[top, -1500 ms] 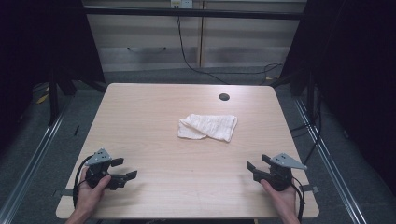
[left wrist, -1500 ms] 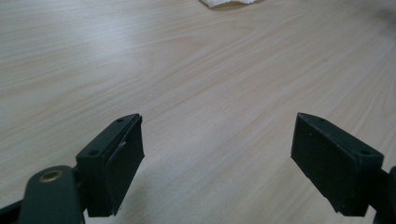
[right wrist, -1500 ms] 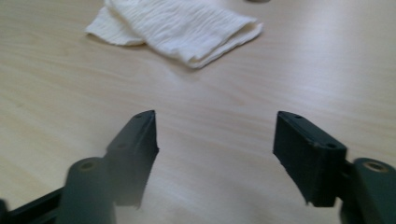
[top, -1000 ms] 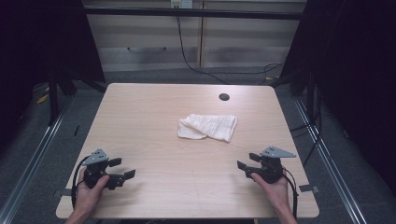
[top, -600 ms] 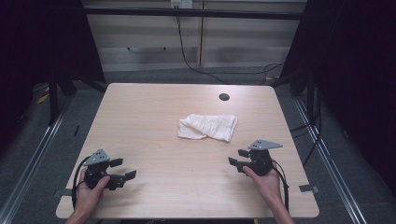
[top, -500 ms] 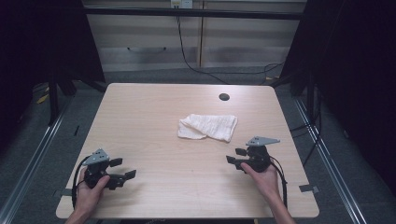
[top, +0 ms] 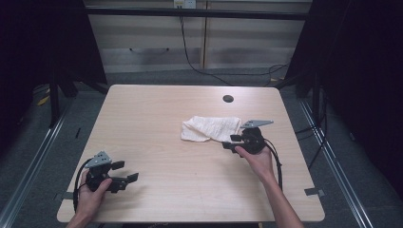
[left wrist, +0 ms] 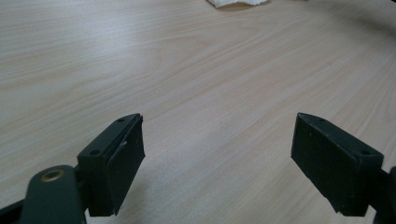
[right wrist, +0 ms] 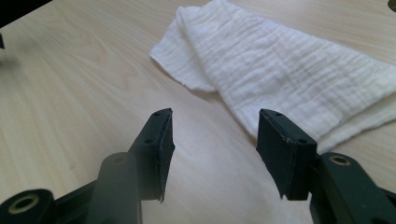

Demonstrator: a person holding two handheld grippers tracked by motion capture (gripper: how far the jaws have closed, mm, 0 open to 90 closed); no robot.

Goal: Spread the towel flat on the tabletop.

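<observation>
Right gripper (top: pixel 229 142) brought close to the white cloth (top: pixel 211 128)

The cloth is laid folded on the table (top: pixel 157 114). The right fingers (right wrist: pixel 159 144) have just been closing a little, nothing gripped. The left gripper (top: pixel 124 171) is held open.

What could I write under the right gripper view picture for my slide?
Open right tongs reach toward a folded white cloth on the wooden table, nothing between them.

The left tongs (top: pixel 124 172) rest near the surface's near left corner, jaws wide apart, while the right tongs (top: pixel 230 142), just narrowed yet parted, hover right of centre.
</observation>
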